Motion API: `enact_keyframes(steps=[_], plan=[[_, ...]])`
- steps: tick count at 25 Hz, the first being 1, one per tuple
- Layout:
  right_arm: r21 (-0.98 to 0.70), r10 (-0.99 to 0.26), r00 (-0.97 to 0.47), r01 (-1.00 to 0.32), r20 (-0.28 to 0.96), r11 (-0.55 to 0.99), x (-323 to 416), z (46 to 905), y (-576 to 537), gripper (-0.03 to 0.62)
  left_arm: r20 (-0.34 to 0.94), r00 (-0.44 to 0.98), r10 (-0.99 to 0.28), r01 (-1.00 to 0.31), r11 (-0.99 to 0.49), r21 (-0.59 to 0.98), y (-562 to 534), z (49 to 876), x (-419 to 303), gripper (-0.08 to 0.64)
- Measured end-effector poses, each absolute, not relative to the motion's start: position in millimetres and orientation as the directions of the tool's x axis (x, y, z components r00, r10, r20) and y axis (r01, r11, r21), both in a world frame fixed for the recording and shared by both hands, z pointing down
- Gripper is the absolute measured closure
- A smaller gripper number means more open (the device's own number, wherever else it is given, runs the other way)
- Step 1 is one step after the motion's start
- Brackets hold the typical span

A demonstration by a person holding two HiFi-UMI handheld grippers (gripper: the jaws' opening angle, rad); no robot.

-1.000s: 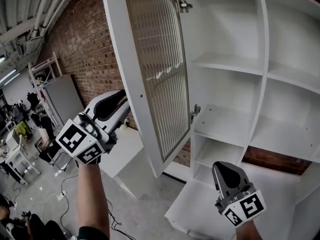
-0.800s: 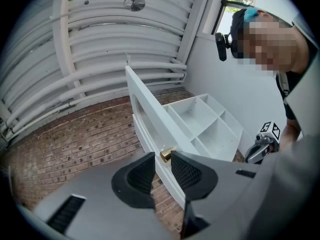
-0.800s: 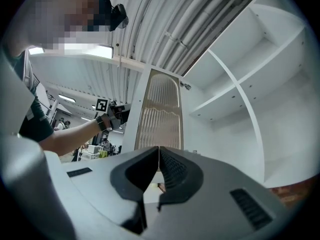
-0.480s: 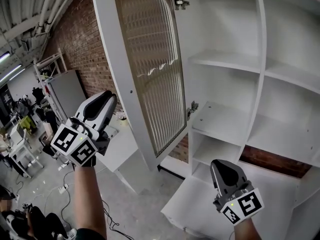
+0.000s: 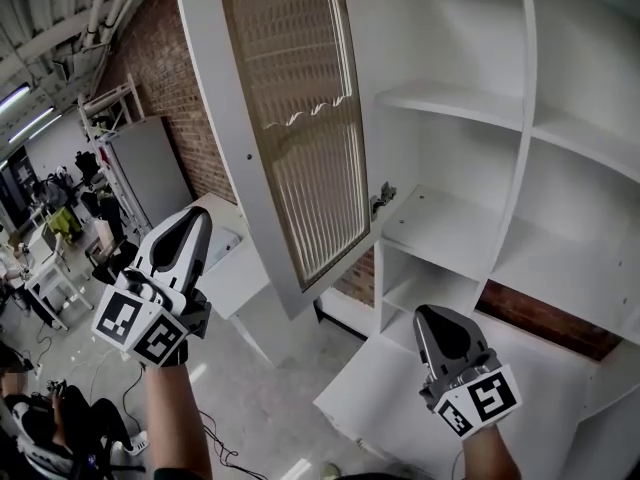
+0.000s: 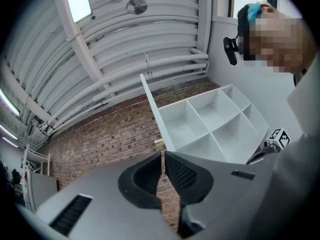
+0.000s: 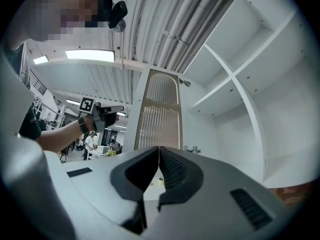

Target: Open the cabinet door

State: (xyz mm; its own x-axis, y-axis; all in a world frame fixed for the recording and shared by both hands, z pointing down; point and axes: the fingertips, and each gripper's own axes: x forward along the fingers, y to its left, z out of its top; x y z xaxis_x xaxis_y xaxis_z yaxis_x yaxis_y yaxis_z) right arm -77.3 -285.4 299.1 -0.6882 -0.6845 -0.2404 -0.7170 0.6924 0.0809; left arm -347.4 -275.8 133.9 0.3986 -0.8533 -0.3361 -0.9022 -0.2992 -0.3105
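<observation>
My left claw [image 6: 162, 156] has just been closing, its jaws all but pressed together with nothing between them. It is apart from the cabinet door [image 5: 295, 128], left of the door's free edge. My right claw [image 7: 159, 151] is pressed together, empty, low before the cabinet [image 5: 520, 118]; the door stands swung wide open.

Pale grey left gripper [image 5: 195, 215] and right gripper [image 5: 425, 313], black-lined inside, both bear black-and-white marker cubes [image 5: 140, 326]
</observation>
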Motion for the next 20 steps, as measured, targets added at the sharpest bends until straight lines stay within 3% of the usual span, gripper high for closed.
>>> enact_keyframes(steps=[20], plan=[[0.114,-0.684,-0.705,-0.707,-0.189,0.698,-57.6,321.3,-283.6,0.588,-0.223,0.421,-0.879,-0.907,-0.406,-0.112,-238.1,247.1,-253.0,0.554]])
